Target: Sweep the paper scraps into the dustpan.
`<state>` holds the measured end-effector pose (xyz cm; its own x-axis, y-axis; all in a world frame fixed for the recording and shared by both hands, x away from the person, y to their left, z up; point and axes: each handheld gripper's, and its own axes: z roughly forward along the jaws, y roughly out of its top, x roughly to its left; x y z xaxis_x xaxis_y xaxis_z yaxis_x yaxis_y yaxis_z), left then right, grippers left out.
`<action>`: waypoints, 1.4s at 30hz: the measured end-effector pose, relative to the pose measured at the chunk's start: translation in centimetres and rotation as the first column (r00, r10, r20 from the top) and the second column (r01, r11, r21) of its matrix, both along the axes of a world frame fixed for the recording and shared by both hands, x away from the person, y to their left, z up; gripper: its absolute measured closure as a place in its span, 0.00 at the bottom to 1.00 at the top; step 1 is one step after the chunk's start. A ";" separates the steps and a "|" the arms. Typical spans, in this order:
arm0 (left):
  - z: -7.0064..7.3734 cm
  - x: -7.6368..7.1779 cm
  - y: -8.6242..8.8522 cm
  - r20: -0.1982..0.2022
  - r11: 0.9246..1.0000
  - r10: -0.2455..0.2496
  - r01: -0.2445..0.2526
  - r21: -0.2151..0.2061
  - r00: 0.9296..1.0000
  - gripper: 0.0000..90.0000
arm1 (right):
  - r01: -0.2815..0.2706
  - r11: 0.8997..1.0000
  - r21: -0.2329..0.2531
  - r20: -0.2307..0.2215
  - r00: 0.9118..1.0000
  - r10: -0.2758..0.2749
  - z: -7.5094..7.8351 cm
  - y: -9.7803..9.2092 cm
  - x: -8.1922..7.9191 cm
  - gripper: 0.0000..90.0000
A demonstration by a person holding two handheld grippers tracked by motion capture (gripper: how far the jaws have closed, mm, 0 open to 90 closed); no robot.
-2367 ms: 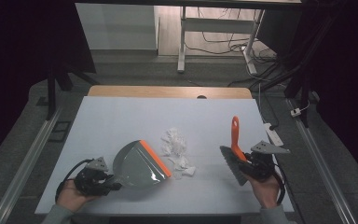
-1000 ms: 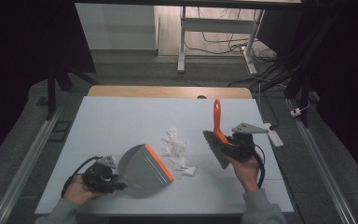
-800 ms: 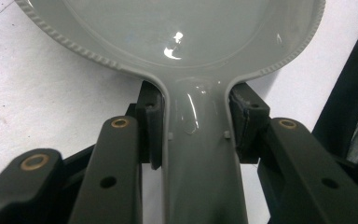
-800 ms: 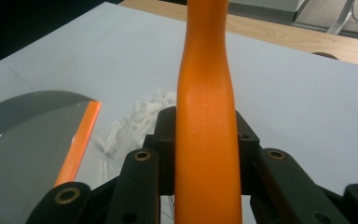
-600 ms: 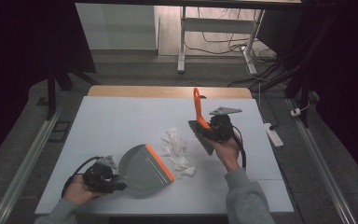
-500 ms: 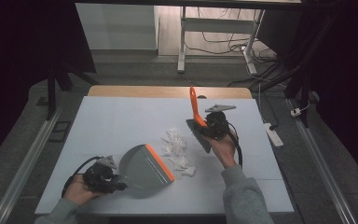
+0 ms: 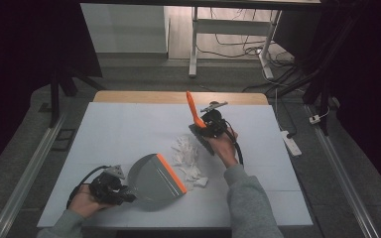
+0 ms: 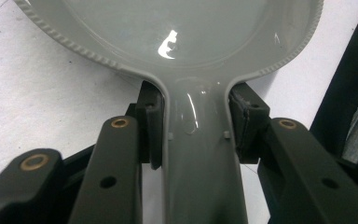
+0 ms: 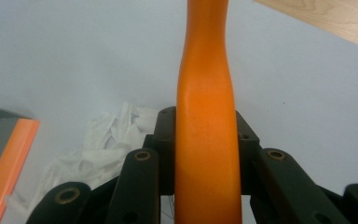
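Sweeping step in hand. High view: my right gripper [image 7: 209, 130] held the brush [image 7: 197, 119] just behind the crumpled tissue [image 7: 187, 157]; left gripper [image 7: 110, 187] held the dustpan [image 7: 155, 179], orange lip touching the tissue's near edge. White table [image 7: 119, 129], wood strip at far edge, dark room w/ cables on the floor. Left gripper view: jaws clenched on the grey dustpan handle [image 8: 200, 158]. Right gripper view: jaws clamped on the orange brush handle [image 9: 207, 130], tissue [image 9: 98, 140] beyond. Next, I judged: drag bristles toward the pan, pan kept flat.
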<state>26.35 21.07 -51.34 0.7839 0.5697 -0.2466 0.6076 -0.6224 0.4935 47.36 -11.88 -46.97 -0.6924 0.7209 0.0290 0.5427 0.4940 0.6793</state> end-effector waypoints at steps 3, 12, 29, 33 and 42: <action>0.0 0.1 0.1 -0.002 1.000 -0.001 0.001 -0.006 1.000 0.69 | -0.010 1.000 -0.026 -0.007 1.000 0.010 -0.3 1.0 0.6 0.79; 0.0 0.1 0.2 -0.002 1.000 -0.001 0.001 -0.007 1.000 0.69 | -0.039 0.995 -0.095 -0.080 0.996 0.031 -1.6 3.5 1.3 0.79; 0.0 0.2 0.1 -0.005 1.000 0.007 -0.007 -0.003 1.000 0.69 | -0.259 0.966 0.011 -0.096 0.961 0.258 -0.6 5.4 -5.4 0.79; 0.0 0.2 0.1 -0.004 1.000 0.009 -0.009 -0.002 1.000 0.69 | -0.222 0.974 0.045 -0.011 0.975 0.223 1.7 3.8 -5.8 0.79; 0.0 0.1 0.0 -0.006 1.000 0.008 -0.008 -0.004 1.000 0.69 | -0.096 0.994 0.045 0.023 0.995 0.095 3.1 -0.4 -5.8 0.79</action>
<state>26.45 21.09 -51.33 0.7780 0.5747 -0.2540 0.6155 -0.6156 0.4921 41.58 -12.31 -43.84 -0.7589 0.6496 0.0451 0.4798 0.5111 0.7131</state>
